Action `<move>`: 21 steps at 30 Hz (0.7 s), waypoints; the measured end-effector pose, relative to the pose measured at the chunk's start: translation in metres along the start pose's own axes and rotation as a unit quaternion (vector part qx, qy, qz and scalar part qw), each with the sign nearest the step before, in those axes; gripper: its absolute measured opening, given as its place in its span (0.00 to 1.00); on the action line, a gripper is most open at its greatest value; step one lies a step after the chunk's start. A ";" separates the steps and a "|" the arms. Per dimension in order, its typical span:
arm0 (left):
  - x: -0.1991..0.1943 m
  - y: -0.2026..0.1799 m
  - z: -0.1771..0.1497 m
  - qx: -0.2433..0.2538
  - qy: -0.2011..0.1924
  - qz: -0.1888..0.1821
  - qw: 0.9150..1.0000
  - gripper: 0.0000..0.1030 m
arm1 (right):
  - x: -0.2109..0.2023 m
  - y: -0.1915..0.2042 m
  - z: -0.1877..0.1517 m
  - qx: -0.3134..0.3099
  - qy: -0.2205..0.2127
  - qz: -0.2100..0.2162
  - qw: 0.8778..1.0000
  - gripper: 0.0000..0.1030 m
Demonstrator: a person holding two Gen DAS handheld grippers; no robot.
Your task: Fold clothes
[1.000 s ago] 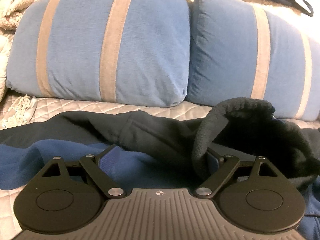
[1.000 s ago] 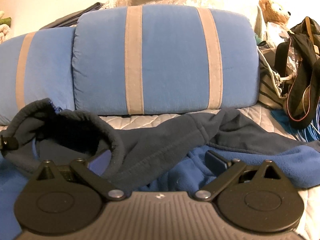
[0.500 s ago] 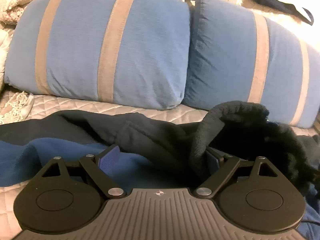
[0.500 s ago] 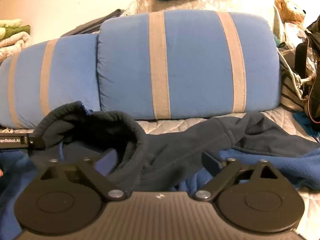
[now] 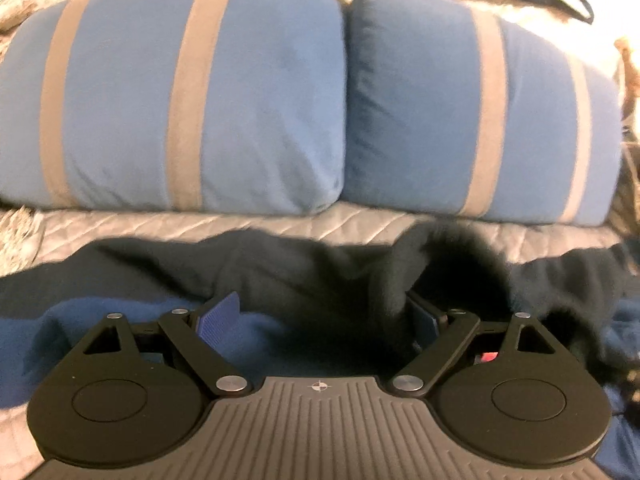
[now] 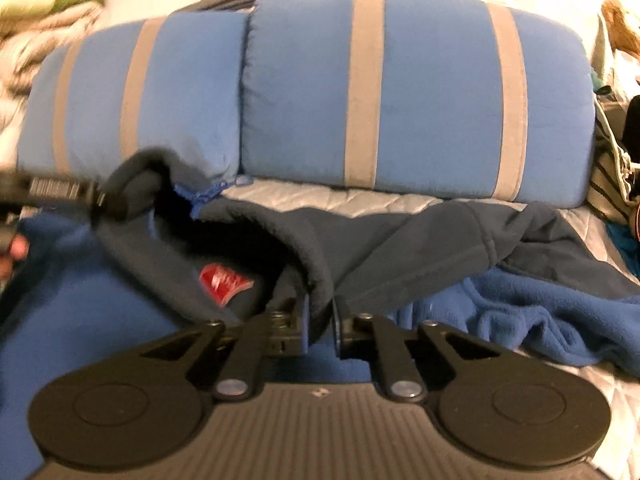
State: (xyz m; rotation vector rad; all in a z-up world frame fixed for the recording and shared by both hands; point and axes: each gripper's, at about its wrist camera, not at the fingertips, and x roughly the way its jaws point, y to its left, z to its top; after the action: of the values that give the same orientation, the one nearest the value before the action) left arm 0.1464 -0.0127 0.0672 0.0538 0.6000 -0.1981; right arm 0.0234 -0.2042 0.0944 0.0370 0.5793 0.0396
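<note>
A blue fleece jacket [image 6: 520, 304] with dark navy shoulders lies spread on the bed. Its navy collar [image 6: 304, 256] stands open and shows a red label [image 6: 224, 280] inside. My right gripper [image 6: 320, 304] is closing, its pads pinching the collar's near right edge. In the left wrist view the left gripper [image 5: 318, 306] is open wide over the jacket [image 5: 260, 280], and the collar's rim [image 5: 400, 272] drapes against its right finger. In the right wrist view one left finger [image 6: 64, 190] touches the collar's far left edge, beside a person's fingertip [image 6: 16, 250].
Two blue pillows with tan stripes [image 5: 192, 100] [image 5: 480, 120] lean along the back of the quilted bedspread [image 5: 200, 228]. Bags and striped cloth [image 6: 612, 176] crowd the right side, under a teddy bear [image 6: 620, 24]. Folded towels [image 6: 40, 4] sit at the upper left.
The right gripper's jaws went from wide open to shut on the collar's edge, and it shifted a little. The collar now gapes and shows the red label. The left gripper stayed open.
</note>
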 end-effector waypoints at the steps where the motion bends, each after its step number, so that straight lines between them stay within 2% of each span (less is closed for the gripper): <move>1: 0.000 -0.002 0.001 0.006 -0.007 -0.005 1.000 0.86 | -0.001 0.000 -0.003 -0.002 0.004 0.001 1.000 0.10; 4: -0.002 -0.010 0.002 0.031 -0.018 -0.001 0.999 0.85 | -0.003 -0.002 -0.008 -0.003 0.017 0.007 1.000 0.09; 6: -0.002 -0.013 0.000 0.050 -0.012 0.002 0.999 0.80 | -0.003 -0.002 -0.007 -0.003 0.018 0.008 1.000 0.09; 8: -0.001 -0.013 -0.002 0.063 0.007 0.006 0.998 0.64 | -0.001 -0.004 -0.005 0.003 0.014 0.008 1.000 0.09; 9: -0.001 -0.013 -0.005 0.068 0.018 0.003 0.997 0.49 | -0.001 -0.005 -0.005 0.008 0.012 0.010 1.000 0.11; 10: 0.000 -0.013 -0.007 0.074 0.029 0.001 0.997 0.40 | -0.001 -0.006 -0.005 0.013 0.009 0.012 1.000 0.21; 11: 0.000 -0.014 -0.010 0.079 0.038 -0.001 0.996 0.35 | -0.002 -0.007 -0.005 0.019 0.005 0.014 1.000 0.35; 12: 0.000 -0.015 -0.012 0.085 0.047 -0.003 0.995 0.28 | -0.002 -0.008 -0.003 0.024 -0.001 0.012 1.000 0.41; 14: -0.003 -0.017 -0.017 0.097 0.053 -0.001 0.994 0.22 | -0.003 -0.011 0.001 0.032 -0.014 0.012 0.999 0.66; 15: -0.005 -0.017 -0.019 0.104 0.052 0.002 0.993 0.18 | -0.002 -0.013 0.004 0.036 -0.020 0.020 0.999 0.68; 19: -0.013 -0.019 -0.026 0.127 0.050 0.011 0.991 0.15 | -0.001 -0.012 0.011 0.033 -0.040 0.043 0.998 0.67; 20: -0.014 -0.015 -0.025 0.114 0.051 0.008 0.992 0.15 | 0.001 -0.010 0.010 0.026 -0.040 0.042 0.998 0.62; 21: -0.015 -0.010 -0.024 0.096 0.050 0.004 0.994 0.15 | 0.002 -0.008 0.010 0.019 -0.039 0.042 0.998 0.50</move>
State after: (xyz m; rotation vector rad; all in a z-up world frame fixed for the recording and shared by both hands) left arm 0.1188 -0.0175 0.0563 0.2537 0.6794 -0.2467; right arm 0.0308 -0.2127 0.1012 0.0995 0.4999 0.1081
